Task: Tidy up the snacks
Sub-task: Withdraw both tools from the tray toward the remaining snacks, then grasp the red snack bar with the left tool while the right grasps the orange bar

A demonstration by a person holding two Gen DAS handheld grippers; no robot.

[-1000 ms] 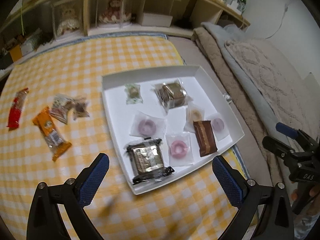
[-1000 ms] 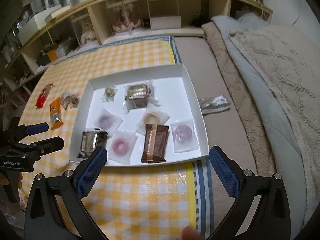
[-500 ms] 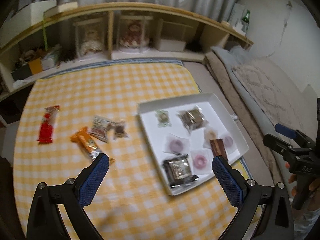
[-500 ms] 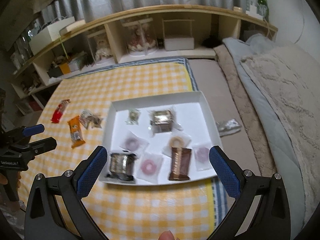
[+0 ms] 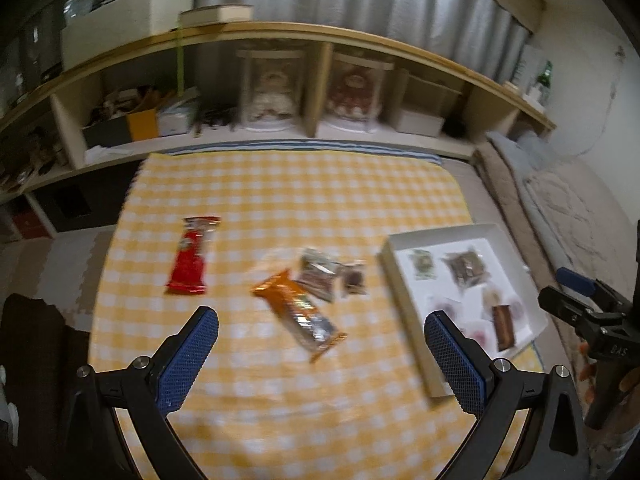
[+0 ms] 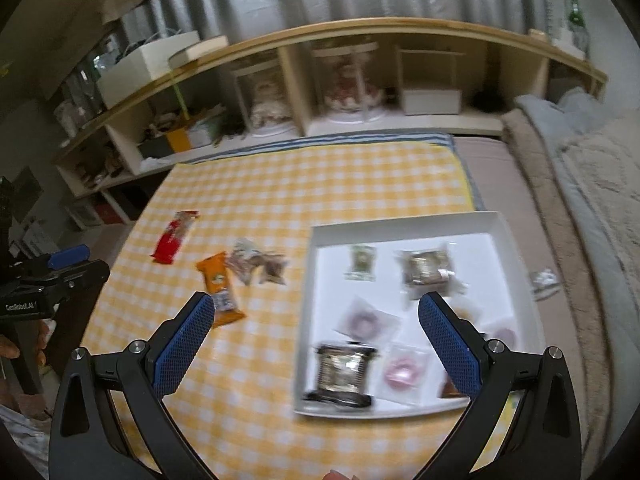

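A white tray [image 5: 404, 276] [image 6: 404, 226] holding several wrapped snacks lies on the yellow checked cloth [image 5: 288, 196], to the right. Loose on the cloth to its left are a red packet [image 5: 192, 256] [image 6: 174, 237], an orange bar [image 5: 300, 314] [image 6: 220, 290] and two small clear packets [image 5: 334, 280] [image 6: 260, 266]. My left gripper [image 5: 320, 354] hangs open and empty above the cloth, near the orange bar. My right gripper [image 6: 316, 346] is open and empty over the tray's left edge. Each gripper shows at the edge of the other's view.
A low wooden shelf [image 5: 320, 92] with boxes and doll cases runs along the far side. A beige blanket and bedding [image 6: 580, 184] lie to the right of the cloth. A crumpled clear wrapper [image 6: 544, 280] rests on the mat beside the tray.
Both views have pulled back and swung left, away from the tray. The loose snacks on the cloth now sit nearer the middle of the left view. Both grippers stay open.
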